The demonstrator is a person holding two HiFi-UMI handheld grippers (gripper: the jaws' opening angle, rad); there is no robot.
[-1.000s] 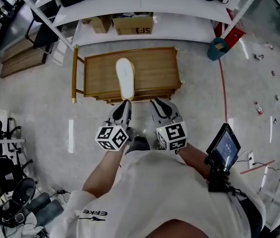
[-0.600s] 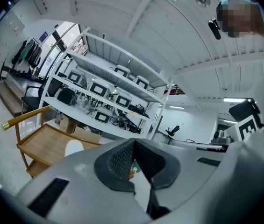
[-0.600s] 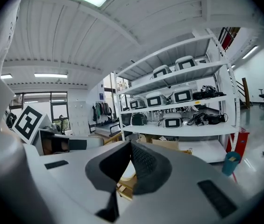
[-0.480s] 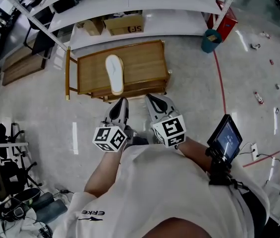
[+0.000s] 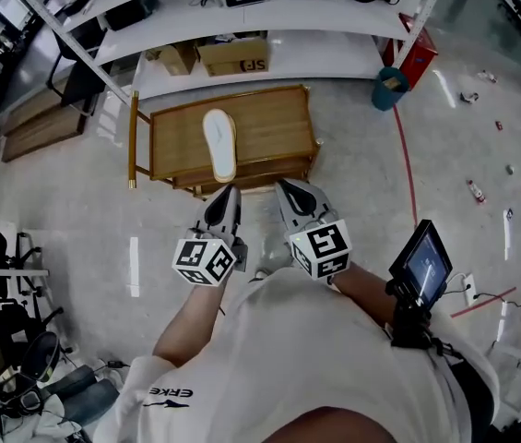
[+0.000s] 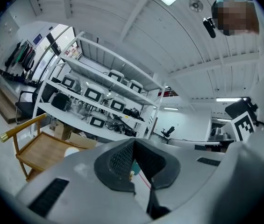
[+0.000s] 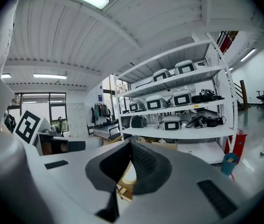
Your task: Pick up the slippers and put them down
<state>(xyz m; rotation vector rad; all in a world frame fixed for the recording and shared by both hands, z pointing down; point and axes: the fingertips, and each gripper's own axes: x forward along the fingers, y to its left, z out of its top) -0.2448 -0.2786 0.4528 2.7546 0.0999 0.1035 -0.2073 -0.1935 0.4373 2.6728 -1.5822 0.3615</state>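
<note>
Head view: a slipper (image 5: 219, 144) was seen laid on the wooden bench (image 5: 278, 123). Near the bench, the left gripper (image 5: 230, 192) and right gripper (image 5: 284, 186) were held closed and empty. The task was judged nearly done.

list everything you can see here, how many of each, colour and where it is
slipper: one, white, lying on the bench
bench: one, light wood, on the floor in front of the shelves
shelves: one unit, white, behind the bench
cardboard boxes: two, brown, low in the shelves
bin: one, teal, on the floor right of the bench
line: one, red, on the floor right of the bench
screen: one, black, on the right forearm
left hand-held gripper: one, grey, shut and empty, near the bench
right hand-held gripper: one, grey, shut and empty, beside the left one
</note>
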